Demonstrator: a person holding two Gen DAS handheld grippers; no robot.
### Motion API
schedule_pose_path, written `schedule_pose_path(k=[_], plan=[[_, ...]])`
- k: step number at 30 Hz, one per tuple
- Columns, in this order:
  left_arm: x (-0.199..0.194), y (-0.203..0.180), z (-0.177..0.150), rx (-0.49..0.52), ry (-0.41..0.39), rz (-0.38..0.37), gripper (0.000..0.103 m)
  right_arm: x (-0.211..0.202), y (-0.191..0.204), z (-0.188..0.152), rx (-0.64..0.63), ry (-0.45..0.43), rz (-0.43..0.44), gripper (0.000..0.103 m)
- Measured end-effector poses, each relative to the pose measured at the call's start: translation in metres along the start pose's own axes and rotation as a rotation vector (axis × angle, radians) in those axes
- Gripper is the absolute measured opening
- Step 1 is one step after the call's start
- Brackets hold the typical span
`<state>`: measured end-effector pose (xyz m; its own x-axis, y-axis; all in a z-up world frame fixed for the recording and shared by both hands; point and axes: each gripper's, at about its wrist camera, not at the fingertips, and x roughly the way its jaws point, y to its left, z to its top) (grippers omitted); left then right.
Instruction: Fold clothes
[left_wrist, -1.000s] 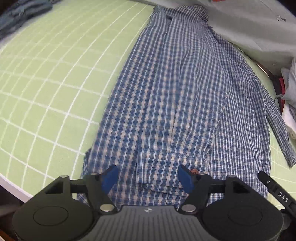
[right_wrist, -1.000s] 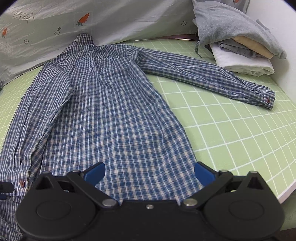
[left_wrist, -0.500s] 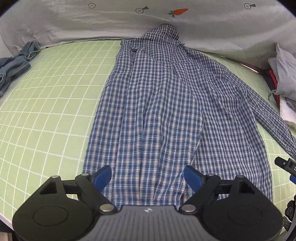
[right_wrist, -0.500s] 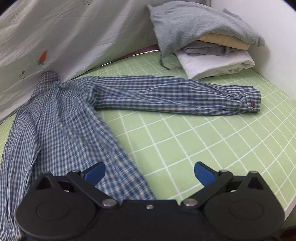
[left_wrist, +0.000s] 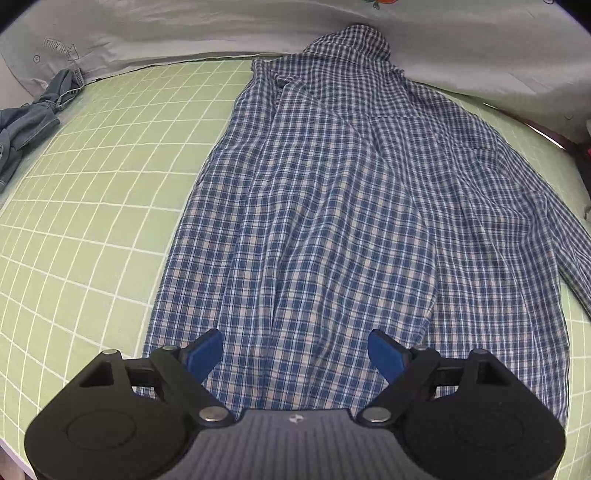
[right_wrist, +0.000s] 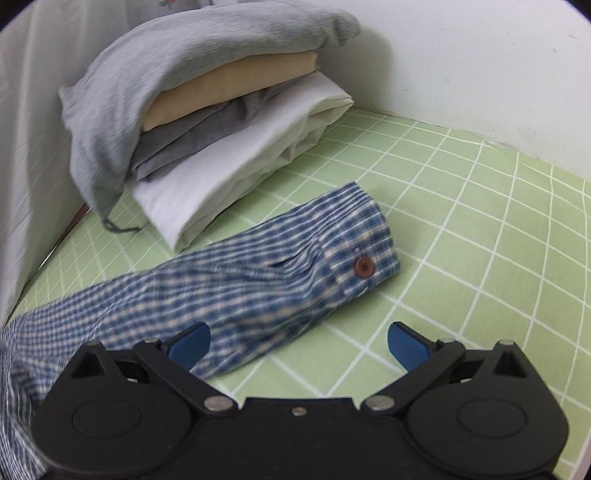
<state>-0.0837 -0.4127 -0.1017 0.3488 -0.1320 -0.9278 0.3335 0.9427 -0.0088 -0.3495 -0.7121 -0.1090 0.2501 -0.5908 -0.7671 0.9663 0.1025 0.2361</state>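
A blue and white checked shirt (left_wrist: 332, 206) lies flat on the green gridded mat (left_wrist: 92, 192), collar toward the far cloth, its left side folded in over the body. My left gripper (left_wrist: 295, 352) hovers open over the shirt's hem with nothing between its blue pads. In the right wrist view the shirt's other sleeve (right_wrist: 236, 291) stretches out across the mat, its cuff (right_wrist: 358, 258) showing a brown button. My right gripper (right_wrist: 297, 343) stands open just short of that cuff, its left pad over the sleeve's edge, gripping nothing.
A stack of folded clothes (right_wrist: 221, 122), grey over tan, grey and white, sits at the back by the white wall (right_wrist: 480, 66). A crumpled denim garment (left_wrist: 26, 122) lies at the mat's far left. A pale printed cloth (left_wrist: 166, 33) hangs behind the mat.
The left gripper drew back from the folded-in cuff toward the hem. The right gripper swung right from the shirt body along the outstretched sleeve to its cuff.
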Motion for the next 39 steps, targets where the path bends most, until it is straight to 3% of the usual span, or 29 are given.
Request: schedule_pose_path(k=[4, 6, 8, 12, 19, 25, 30, 32, 35, 37, 39], plan=[[0.007, 0.005, 0.011, -0.031, 0.01, 0.023, 0.086, 0.018, -0.001, 0.016, -0.005, -0.002, -0.027, 0.102], [0.007, 0.009, 0.015, -0.042, 0.006, 0.035, 0.086, 0.021, 0.002, 0.021, -0.026, -0.009, -0.031, 0.091], [0.007, 0.014, 0.017, -0.059, -0.001, 0.041, 0.086, 0.021, 0.005, 0.024, -0.054, -0.018, -0.038, 0.056], [0.007, 0.024, 0.018, -0.072, -0.014, 0.051, 0.086, 0.011, 0.013, 0.027, -0.141, -0.062, -0.001, 0.027], [0.011, 0.042, 0.012, -0.082, -0.016, 0.011, 0.086, -0.031, 0.059, 0.022, -0.346, -0.143, 0.146, 0.017], [0.02, 0.05, 0.017, -0.076, -0.008, -0.029, 0.086, -0.072, 0.132, -0.022, -0.53, -0.11, 0.386, 0.016], [0.02, 0.058, 0.023, -0.095, -0.025, -0.038, 0.086, -0.084, 0.2, -0.093, -0.643, 0.023, 0.599, 0.017], [0.019, 0.061, 0.026, -0.109, -0.033, -0.033, 0.086, -0.087, 0.223, -0.121, -0.712, 0.106, 0.679, 0.022], [0.017, 0.064, 0.029, -0.131, -0.047, -0.025, 0.086, -0.096, 0.241, -0.145, -0.8, 0.156, 0.716, 0.067], [0.014, 0.064, 0.028, -0.145, -0.054, -0.021, 0.086, -0.099, 0.239, -0.142, -0.797, 0.139, 0.705, 0.082], [0.013, 0.059, 0.027, -0.153, -0.053, -0.026, 0.086, -0.097, 0.226, -0.13, -0.746, 0.113, 0.657, 0.088]])
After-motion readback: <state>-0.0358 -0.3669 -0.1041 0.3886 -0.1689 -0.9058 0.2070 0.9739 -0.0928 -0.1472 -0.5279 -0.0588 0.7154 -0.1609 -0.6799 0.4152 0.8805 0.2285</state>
